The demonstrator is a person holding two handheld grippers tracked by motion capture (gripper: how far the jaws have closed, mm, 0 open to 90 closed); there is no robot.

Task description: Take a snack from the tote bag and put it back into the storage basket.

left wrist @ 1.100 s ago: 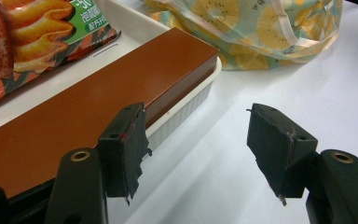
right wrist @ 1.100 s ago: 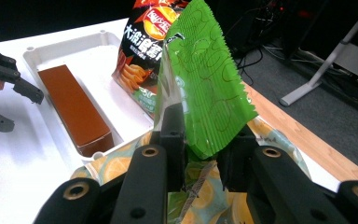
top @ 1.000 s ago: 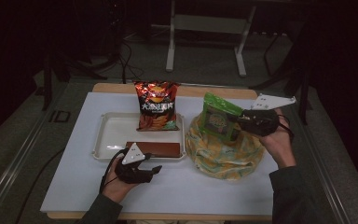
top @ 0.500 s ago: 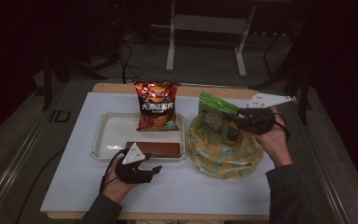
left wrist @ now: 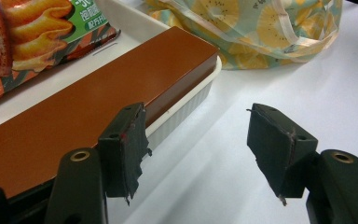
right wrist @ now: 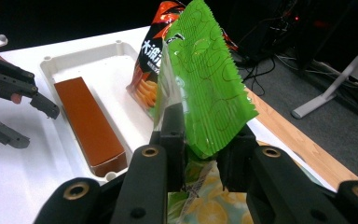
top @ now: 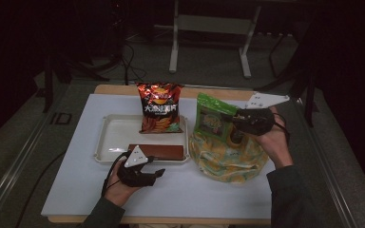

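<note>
Green crinkled foil snack packet (top: 212,117) is seen right of centre in the high view, held upright above the yellow fruit-patterned fabric bag (top: 225,156), its lower end within the bag's opening. It is gripped near its lower part by the closed jaws of the right gripper (right wrist: 200,149), as is shown at the middle of the right gripper view, where the packet (right wrist: 205,88) rises from between them. The left gripper (top: 145,173) is held low at the lower left of centre in the high view, on the white table (top: 66,190), just in front of the white rectangular plastic tray (top: 114,130); its jaws are spread apart with nothing between them. A brown rectangular box (left wrist: 88,102) is seen lying along the tray's near edge, and a red chip bag (top: 160,107) is propped at the tray's far right corner.
</note>
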